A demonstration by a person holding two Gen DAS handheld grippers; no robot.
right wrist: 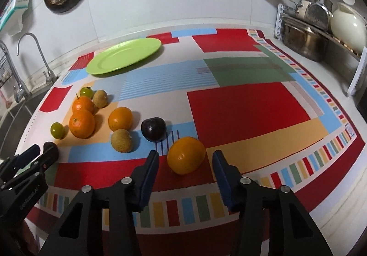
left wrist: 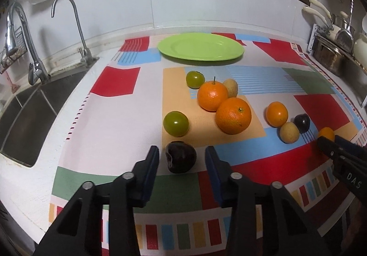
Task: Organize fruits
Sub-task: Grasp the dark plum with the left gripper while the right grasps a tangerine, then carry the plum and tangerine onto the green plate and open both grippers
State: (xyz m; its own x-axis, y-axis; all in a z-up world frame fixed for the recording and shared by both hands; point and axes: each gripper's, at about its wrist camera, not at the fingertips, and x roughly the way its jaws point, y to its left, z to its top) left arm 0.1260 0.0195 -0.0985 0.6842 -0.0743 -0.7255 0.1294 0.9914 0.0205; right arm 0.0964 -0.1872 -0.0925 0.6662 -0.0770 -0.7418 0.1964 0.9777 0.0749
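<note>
straddling a dark plum (left wrist: 181, 157) with my left gripper (left wrist: 182, 159) and a small orange (right wrist: 186, 155) with my right gripper (right wrist: 185, 164); both sets of jaws part open, gaps visible each side, nothing gripped. green plate (left wrist: 220, 54) at mat's far end holds nothing. remaining fruit loose on patterned mat (right wrist: 247, 104); plum's underside hidden.

Ten fruits are scattered on the cloth: oranges (left wrist: 233, 115), green fruits (left wrist: 176, 123), tan ones (left wrist: 289, 132) and dark plums (left wrist: 180, 157). The green plate (left wrist: 200, 47) is set behind them, bare.
</note>
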